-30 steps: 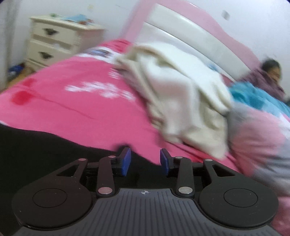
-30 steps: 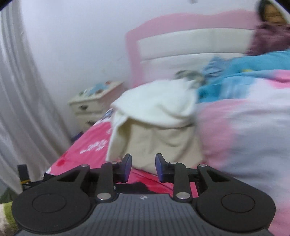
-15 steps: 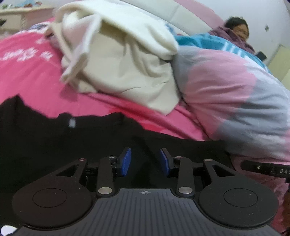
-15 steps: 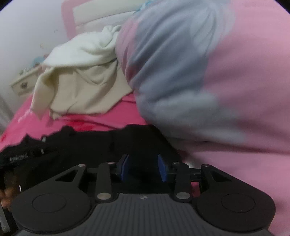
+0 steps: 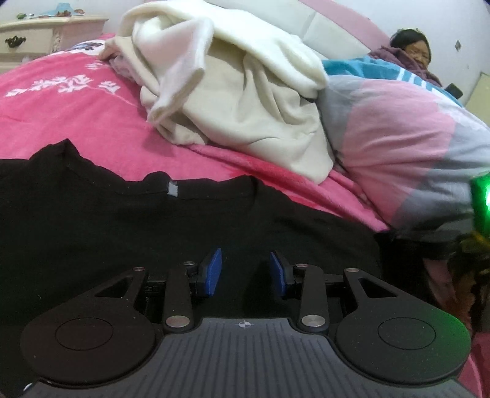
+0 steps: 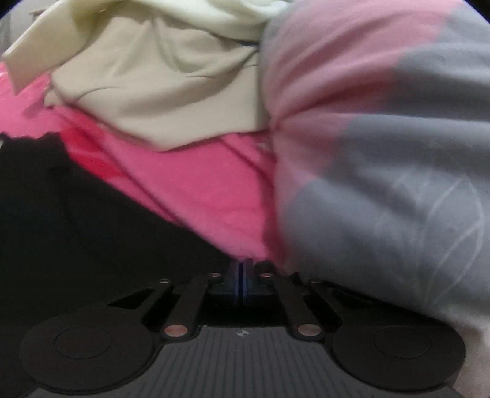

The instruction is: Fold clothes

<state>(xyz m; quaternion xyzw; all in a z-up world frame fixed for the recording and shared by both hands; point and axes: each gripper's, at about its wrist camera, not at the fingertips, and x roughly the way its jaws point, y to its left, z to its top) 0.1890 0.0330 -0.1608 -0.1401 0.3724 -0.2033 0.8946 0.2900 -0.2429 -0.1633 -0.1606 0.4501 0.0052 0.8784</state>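
While the black garment point(image 5: 128, 226) lies spread flat on the pink bedspread point(image 5: 76, 122), it serves as the landmark for everything else. The left gripper point(image 5: 245, 272) hangs above the middle of the garment, its blue pads point(image 5: 213, 271) standing partly apart with only black cloth seen below the gap; whether the pads touch the fabric cannot be told. Just past the garment's far edge, where a small grey tag point(image 5: 173, 188) marks the neckline, bare pink bedspread runs up to a heap of cream cloth point(image 5: 245, 91). Beyond the garment's right corner a pink-and-grey quilt point(image 5: 407, 147) bulges. Farther off behind that quilt a person sits against the pink headboard point(image 5: 343, 12) under a blue cover point(image 5: 373, 67). Far beyond the garment's left side stands a cream nightstand point(image 5: 46, 30). At the right rim of the left wrist view, beside the garment's right edge, a green light point(image 5: 482, 199) glows.

Seen from the right wrist, the right gripper point(image 6: 243, 275) sits at the garment's right edge point(image 6: 92, 229), where black cloth meets the pink bedspread point(image 6: 199, 183) and the quilt point(image 6: 382, 153). Its pads are pressed together; whether a fold of the garment is pinched between them cannot be made out in the blur. The cream heap point(image 6: 159, 85) lies beyond.
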